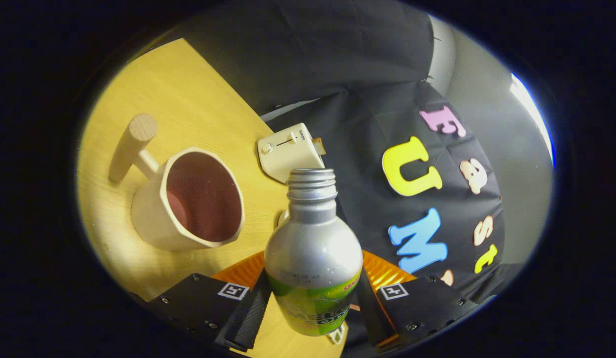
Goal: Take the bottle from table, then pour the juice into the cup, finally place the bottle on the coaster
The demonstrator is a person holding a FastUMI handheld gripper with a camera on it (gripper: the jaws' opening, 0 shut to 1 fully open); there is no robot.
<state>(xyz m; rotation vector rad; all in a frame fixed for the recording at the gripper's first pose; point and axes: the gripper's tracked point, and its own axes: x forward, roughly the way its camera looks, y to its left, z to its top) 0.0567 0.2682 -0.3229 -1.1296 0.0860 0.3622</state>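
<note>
A silver bottle (pixel 312 248) with a green label and an uncapped threaded neck sits between my two fingers, and my gripper (pixel 310 303) is shut on its lower body. The whole view is tilted, so the bottle is held above the wooden table (pixel 188 109). A cream cup (pixel 191 201) with a dark reddish inside and a wooden peg handle stands on the table to the left of the bottle, its mouth open towards me. The bottle's mouth is apart from the cup's rim. An orange ribbed coaster (pixel 382 271) shows partly behind the bottle, just ahead of my fingers.
A white toaster (pixel 288 151) with a slider and a knob stands beyond the bottle near the table's far edge. The black cloth wall hangs behind the table to the right. A small white object (pixel 338 337) lies low by the bottle's base.
</note>
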